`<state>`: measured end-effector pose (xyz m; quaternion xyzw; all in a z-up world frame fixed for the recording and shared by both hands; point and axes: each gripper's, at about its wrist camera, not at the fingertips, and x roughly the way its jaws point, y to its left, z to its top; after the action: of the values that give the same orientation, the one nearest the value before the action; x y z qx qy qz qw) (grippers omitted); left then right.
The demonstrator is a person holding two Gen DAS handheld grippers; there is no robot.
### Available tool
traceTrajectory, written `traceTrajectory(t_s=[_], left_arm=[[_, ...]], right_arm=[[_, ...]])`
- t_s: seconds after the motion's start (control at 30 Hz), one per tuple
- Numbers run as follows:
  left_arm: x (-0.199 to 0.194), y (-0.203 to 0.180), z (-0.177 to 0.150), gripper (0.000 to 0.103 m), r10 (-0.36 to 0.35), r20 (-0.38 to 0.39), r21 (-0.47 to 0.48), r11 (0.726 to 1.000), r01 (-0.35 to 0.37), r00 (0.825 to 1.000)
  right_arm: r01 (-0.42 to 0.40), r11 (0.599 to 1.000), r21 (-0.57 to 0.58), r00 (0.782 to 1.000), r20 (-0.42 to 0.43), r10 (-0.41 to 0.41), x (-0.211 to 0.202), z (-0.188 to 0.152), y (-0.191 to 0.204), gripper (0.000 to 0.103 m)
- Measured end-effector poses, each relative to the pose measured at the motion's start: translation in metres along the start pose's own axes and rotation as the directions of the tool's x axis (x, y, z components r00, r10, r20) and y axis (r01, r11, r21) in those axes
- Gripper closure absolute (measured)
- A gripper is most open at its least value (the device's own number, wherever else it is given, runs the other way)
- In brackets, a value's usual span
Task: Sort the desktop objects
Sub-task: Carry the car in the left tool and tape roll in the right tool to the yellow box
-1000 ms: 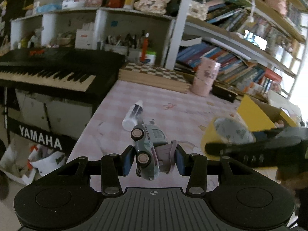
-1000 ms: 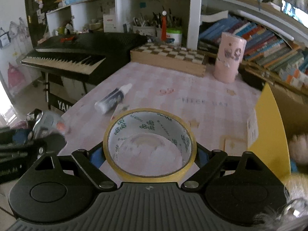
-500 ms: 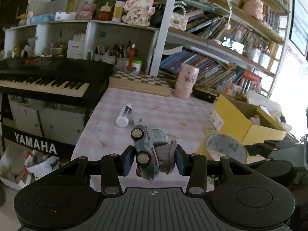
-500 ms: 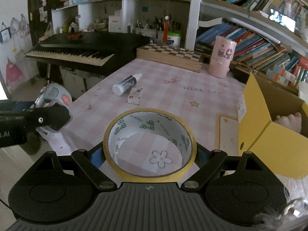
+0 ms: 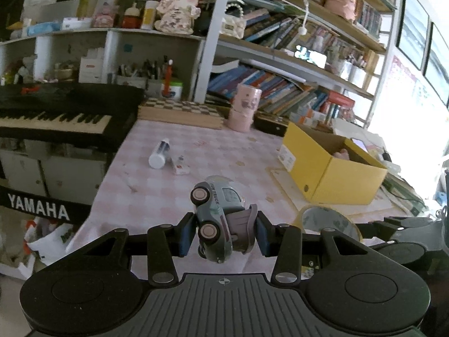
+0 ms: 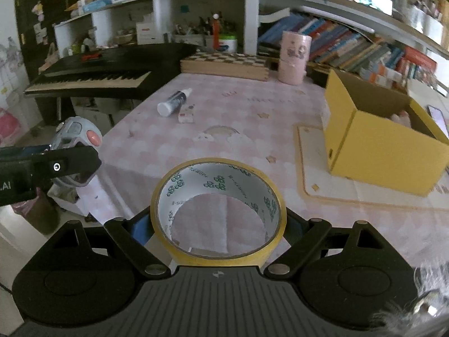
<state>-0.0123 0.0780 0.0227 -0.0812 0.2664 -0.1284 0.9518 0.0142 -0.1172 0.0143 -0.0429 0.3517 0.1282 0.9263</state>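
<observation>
My left fingers clamp a grey-green toy truck; my right fingers clamp a yellow tape roll.

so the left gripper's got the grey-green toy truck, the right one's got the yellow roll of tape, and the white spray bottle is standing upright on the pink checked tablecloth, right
Not quite. The left gripper does hold the grey-green toy truck, and the right gripper holds the yellow roll of tape. But the white spray bottle lies on its side on the pink checked tablecloth, beside a small white box. The right wrist view shows it plainly.
</observation>
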Motion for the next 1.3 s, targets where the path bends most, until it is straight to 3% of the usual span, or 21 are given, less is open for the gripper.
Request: traceTrajectory(t_s=[0.63,0.93,1.3], left_arm=[[0.017,-0.039,-0.008,0.059,-0.159,-0.054,0.051,0.985,0.162,0.986],[0.039,-0.071,-0.004,0.059,-0.232,-0.08,0.084,0.968,0.238,0.969],[0.066,-0.109,0.004,0.059,-0.27,-0.092,0.111,0.954,0.28,0.958]], right_arm=[[0.154,0.979,0.137,0.987,-0.057,-0.147,-0.03,-0.031,-0.039,0.015],[0.227,0.952,0.206,0.974,-0.076,-0.215,-0.043,-0.044,-0.073,0.015],[0.27,0.923,0.272,0.963,-0.093,-0.254,-0.049,-0.048,-0.122,0.015]])
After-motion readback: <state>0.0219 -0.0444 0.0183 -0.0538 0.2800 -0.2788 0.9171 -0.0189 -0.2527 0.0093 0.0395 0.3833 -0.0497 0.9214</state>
